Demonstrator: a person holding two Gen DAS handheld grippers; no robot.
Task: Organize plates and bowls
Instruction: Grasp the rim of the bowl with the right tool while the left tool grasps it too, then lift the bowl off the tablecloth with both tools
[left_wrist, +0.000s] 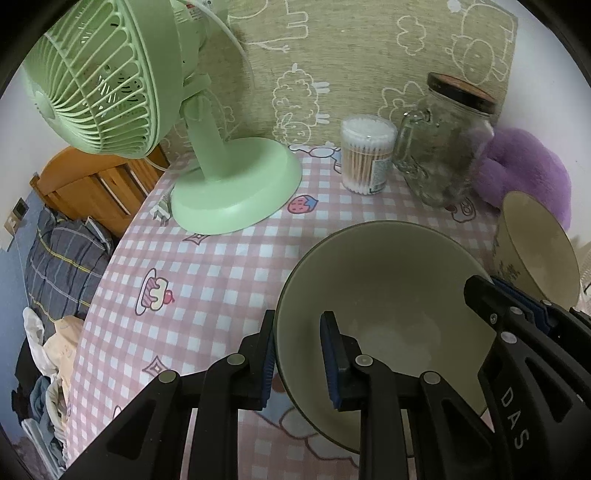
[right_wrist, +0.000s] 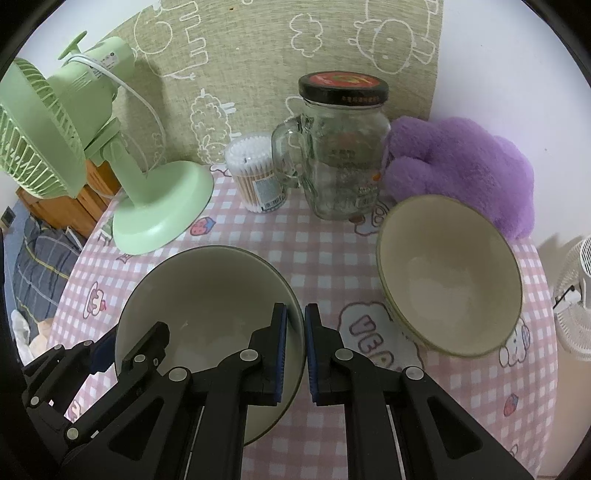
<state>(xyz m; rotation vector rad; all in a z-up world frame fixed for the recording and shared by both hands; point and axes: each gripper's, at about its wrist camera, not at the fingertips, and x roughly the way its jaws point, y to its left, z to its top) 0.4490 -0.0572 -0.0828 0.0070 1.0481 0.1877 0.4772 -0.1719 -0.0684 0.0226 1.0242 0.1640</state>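
Both hand-held grippers, left (left_wrist: 298, 360) and right (right_wrist: 294, 347), clamp opposite rims of the near bowl (right_wrist: 207, 295); next, lift level toward the second bowl (right_wrist: 448, 277).

I saw a table under a pink-and-white checked cartoon cloth (right_wrist: 295, 236) bearing a pale green desk fan (right_wrist: 155, 206), a clear tub of cotton swabs (right_wrist: 255, 177), a lidded glass handled jar (right_wrist: 343, 162), a purple plush cushion (right_wrist: 461, 166) and two cream ceramic bowls (right_wrist: 207, 310) (right_wrist: 450, 277).
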